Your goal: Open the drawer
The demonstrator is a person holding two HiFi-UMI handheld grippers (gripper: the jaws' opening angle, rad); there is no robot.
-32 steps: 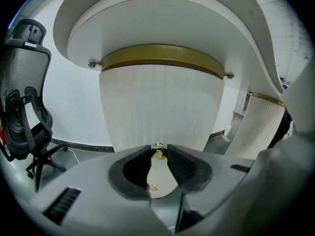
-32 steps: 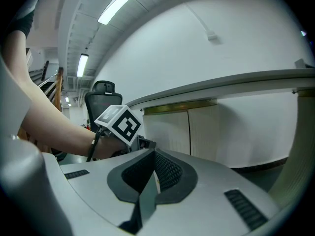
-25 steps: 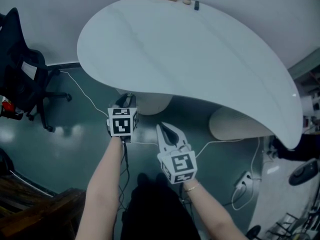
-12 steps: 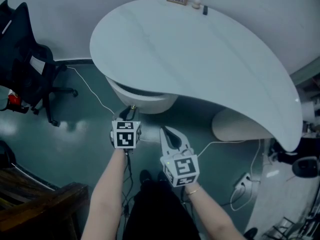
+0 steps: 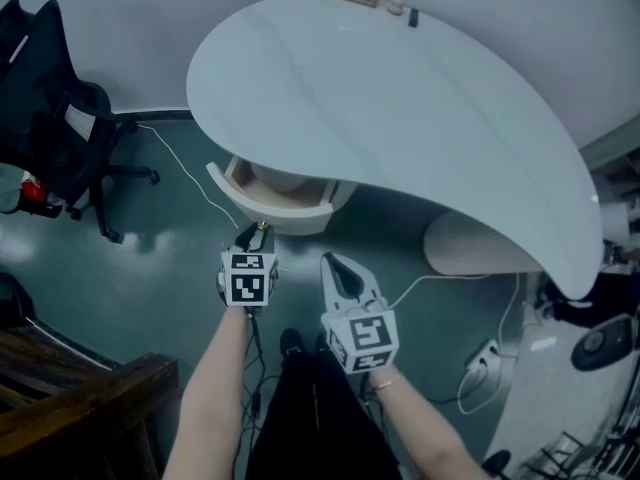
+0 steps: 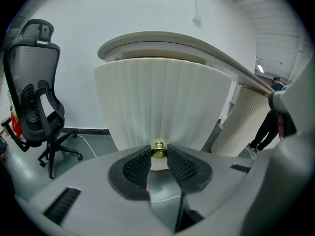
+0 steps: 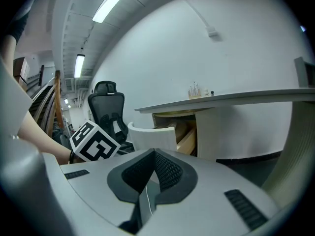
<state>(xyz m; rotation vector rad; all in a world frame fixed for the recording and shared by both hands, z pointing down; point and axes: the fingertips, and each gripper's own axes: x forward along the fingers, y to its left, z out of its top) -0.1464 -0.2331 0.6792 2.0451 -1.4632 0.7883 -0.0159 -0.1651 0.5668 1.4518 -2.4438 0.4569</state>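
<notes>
A white ribbed drawer (image 5: 268, 211) stands pulled out from under the curved white desk (image 5: 420, 98), its wooden inside (image 5: 270, 183) showing. My left gripper (image 5: 257, 233) is shut on the small brass knob (image 6: 158, 150) at the middle of the drawer front (image 6: 162, 102), one dark pad on each side of it. My right gripper (image 5: 336, 263) hangs beside it to the right, above the floor, shut with nothing in it. The right gripper view shows the pulled-out drawer (image 7: 153, 135) from the side and the left gripper's marker cube (image 7: 93, 141).
A black office chair (image 5: 60, 118) stands on the green floor at the left. A white cable (image 5: 180, 190) runs past the drawer. A second white ribbed pedestal (image 5: 470, 248) is under the desk at the right. Dark wooden furniture (image 5: 80, 398) sits at lower left.
The left gripper has drawn back toward me with the knob, and the drawer has slid out from under the desk, uncovering its wooden inside. The right gripper has barely shifted.
</notes>
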